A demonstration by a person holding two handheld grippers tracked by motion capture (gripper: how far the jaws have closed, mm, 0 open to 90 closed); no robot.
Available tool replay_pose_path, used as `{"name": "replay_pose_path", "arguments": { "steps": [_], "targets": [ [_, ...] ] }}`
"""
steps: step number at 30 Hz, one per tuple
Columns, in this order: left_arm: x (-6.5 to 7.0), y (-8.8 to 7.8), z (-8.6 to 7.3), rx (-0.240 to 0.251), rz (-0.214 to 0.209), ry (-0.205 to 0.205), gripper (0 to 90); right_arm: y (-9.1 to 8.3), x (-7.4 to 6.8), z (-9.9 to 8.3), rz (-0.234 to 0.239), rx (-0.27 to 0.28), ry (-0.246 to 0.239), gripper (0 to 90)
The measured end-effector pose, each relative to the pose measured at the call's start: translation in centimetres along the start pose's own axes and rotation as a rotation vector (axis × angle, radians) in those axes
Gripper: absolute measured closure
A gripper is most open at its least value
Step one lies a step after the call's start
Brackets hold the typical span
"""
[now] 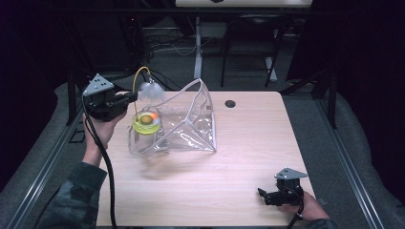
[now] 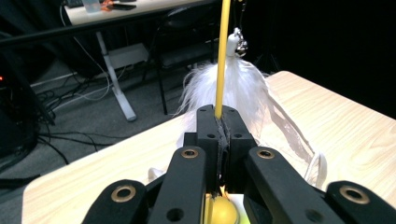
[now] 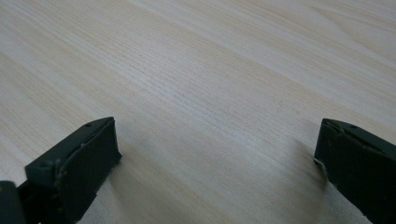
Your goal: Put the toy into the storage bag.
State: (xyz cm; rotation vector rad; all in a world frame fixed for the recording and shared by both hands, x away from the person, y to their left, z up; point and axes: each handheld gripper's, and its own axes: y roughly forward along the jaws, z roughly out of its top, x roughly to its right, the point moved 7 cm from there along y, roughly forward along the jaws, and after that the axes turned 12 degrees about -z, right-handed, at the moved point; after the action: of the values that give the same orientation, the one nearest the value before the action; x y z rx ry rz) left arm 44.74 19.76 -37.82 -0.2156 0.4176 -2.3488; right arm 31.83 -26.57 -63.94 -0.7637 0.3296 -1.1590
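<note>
Packing looks to be the step in hand: the left tongs (image 1: 130, 98), at the far left of the desk (image 1: 248, 157), are clamped on the thin yellow wand (image 2: 222, 56) of a feather toy, whose white feather tuft (image 1: 152, 91) and small bell (image 2: 239, 43) hang at the curved tip, just left of the far edge of a clear pouch (image 1: 191, 125). In the left gripper view the jaws meet tight around the wand, with the tuft spread beyond them. The pouch lies left of the desk's middle, its mouth propped open and facing left and near; a yellow-lidded jar (image 1: 144, 129) stands at that mouth, just below the tongs, though whether it sits inside the plastic or only against it I cannot tell. The right tongs (image 1: 262, 194) rest at the near right corner, well apart from everything, jaws wide with bare wood between them. My guess is that the toy is meant for the pouch. If so, the next move calls for lowering the tuft end through the mouth without catching the rim or knocking the jar. The soft plastic may shift or fold, so the right tongs could come across to steady the flap.
</note>
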Motion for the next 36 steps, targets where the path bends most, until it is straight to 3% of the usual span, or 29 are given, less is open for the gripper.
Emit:
{"name": "replay_pose_path", "arguments": {
  "steps": [9, 20, 36],
  "targets": [
    [-0.1, 1.8, -1.0, -0.006, -0.020, -0.028, 88.3, 0.0, 0.0, 0.0, 0.000, 0.000, 0.000, 0.0],
    [0.5, 3.9, -2.3, -0.028, -0.066, -0.030, 88.3, 0.0, 0.0, 0.0, -0.001, 0.003, -0.001, 0.0],
    [0.3, 6.4, -4.2, -0.060, -0.081, -0.024, 88.3, 0.0, 0.0, 0.0, 0.001, 0.000, -0.001, 0.0]
  ]
}}
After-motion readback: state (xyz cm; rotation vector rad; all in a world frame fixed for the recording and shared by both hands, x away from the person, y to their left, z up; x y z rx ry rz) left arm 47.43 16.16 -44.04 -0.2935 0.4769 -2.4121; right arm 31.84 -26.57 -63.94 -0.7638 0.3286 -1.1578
